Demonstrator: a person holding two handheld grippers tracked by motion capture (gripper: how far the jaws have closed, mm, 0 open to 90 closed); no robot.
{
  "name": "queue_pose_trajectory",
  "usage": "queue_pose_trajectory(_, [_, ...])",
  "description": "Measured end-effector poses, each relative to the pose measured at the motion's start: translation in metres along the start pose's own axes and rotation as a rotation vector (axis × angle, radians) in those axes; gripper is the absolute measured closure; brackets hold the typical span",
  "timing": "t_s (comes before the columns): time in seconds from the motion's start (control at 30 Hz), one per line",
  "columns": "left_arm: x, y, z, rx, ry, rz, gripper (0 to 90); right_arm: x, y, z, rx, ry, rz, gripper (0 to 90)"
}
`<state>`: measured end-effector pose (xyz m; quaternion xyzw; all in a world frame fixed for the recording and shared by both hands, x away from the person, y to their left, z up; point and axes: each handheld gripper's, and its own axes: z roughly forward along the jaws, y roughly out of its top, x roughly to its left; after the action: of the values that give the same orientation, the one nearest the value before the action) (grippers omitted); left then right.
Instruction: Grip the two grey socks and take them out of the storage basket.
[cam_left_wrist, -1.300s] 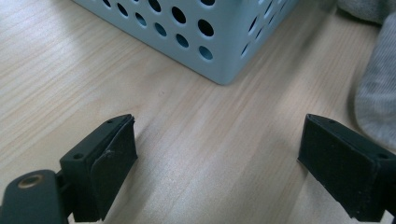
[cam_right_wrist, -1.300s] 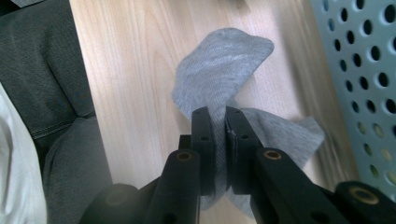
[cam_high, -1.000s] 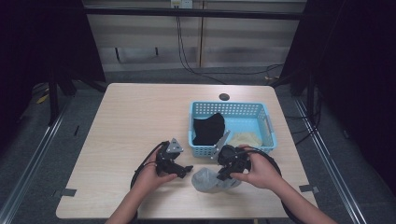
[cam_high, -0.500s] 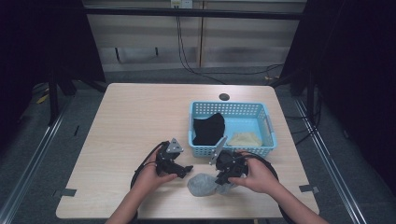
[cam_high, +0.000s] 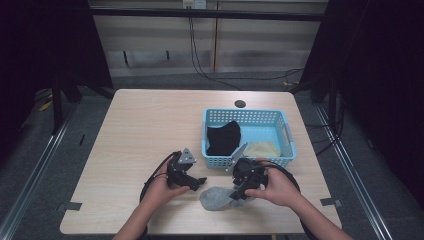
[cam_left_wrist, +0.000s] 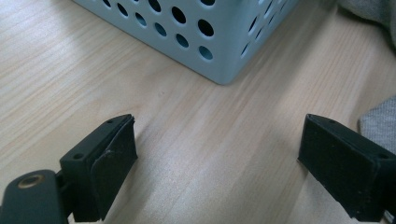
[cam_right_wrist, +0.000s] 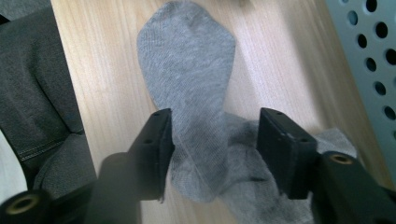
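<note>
Judging the grey sock (cam_high: 216, 198) at the lower centre of the high view as light, limp and unslippery, we would pinch its doubled middle, where our right gripper (cam_right_wrist: 215, 154) has just spread over it, left gripper (cam_left_wrist: 217, 158) standing wide and empty.

Overall light: bright on the table (cam_high: 150, 130), dark all round it in the high view.
Source: from above; soft shadows fall just beside the basket (cam_high: 246, 137) and under the hands.
Glare: faint pale sheen on the wood near the basket corner (cam_left_wrist: 224, 77) in the left gripper view.
Blur: near parts of both gripper bodies are soft; the grey sock (cam_right_wrist: 196, 84) weave is sharp.
High view quality: grainy, low in detail.
</note>
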<state>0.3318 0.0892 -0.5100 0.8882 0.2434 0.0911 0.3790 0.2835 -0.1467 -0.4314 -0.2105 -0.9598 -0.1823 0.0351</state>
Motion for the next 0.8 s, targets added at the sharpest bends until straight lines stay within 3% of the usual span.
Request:
queue_pose_trajectory(0.13, [0.000,0.000,0.000,0.000,-0.002,-0.001,10.5,-0.001,-0.001,-0.001,-0.017,-0.020,0.024,32.3])
queue_pose_trajectory(0.3, [0.000,0.000,0.000,0.001,0.000,-0.001,10.5,-0.002,0.000,-0.003,-0.026,-0.026,0.027,27.3])
queue_pose_trajectory(0.8, [0.000,0.000,0.000,0.001,-0.001,-0.004,10.5,-0.002,-0.013,-0.020,-0.070,-0.034,0.045,24.8])
